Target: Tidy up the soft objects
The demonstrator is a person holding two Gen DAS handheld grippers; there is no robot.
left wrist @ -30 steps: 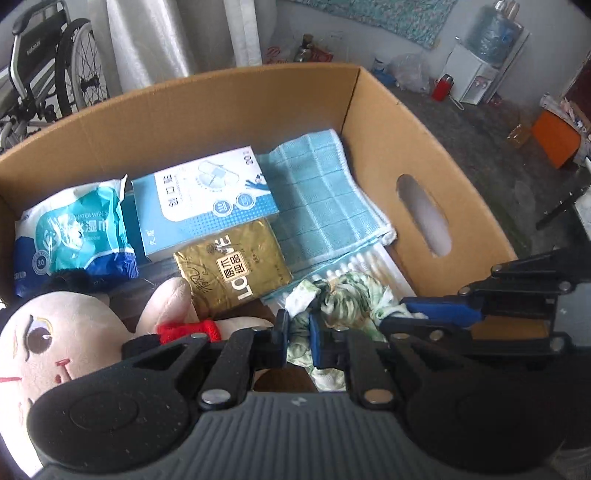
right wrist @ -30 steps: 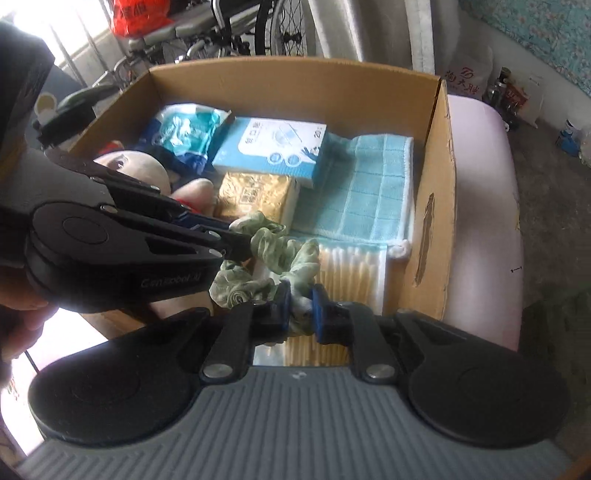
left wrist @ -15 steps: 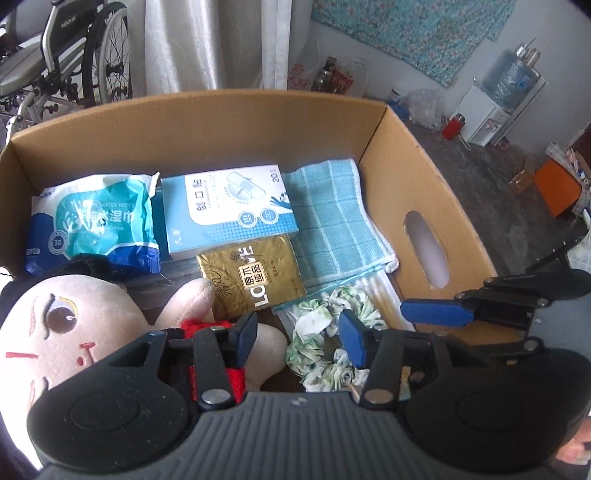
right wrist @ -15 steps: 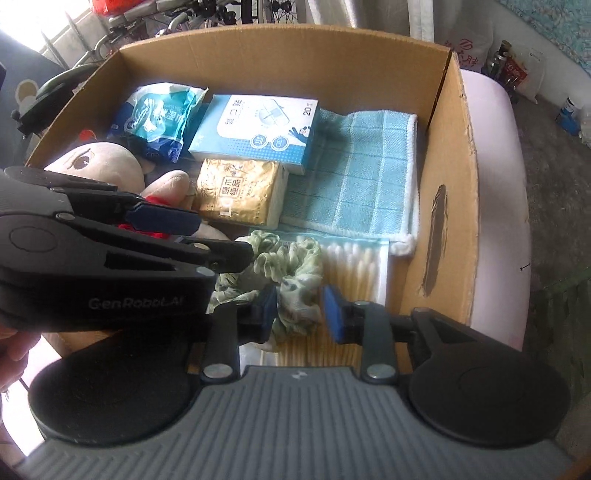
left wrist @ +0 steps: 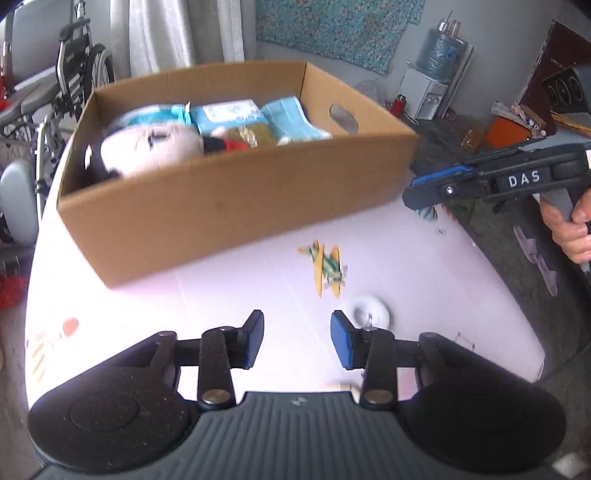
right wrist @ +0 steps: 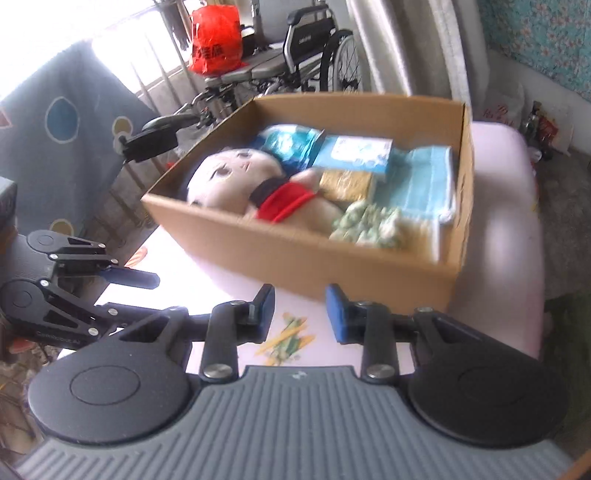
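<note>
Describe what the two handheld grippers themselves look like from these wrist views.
Both match: a ribbed grey body, two round black discs, black linkage arms with silver pivot screws, and blue pads on the jaws. That holds for the left gripper and the right gripper. In the left wrist view the right one shows a white "DAS" label. The person's hand grips a grey handle; no sleeve or cable shows.

I'm working in a lived-in home room: a folded wheelchair point(left wrist: 74, 74) at ten o'clock, a water dispenser point(left wrist: 432, 74) at one o'clock, patterned cloth point(left wrist: 332, 29) on the wall.
</note>
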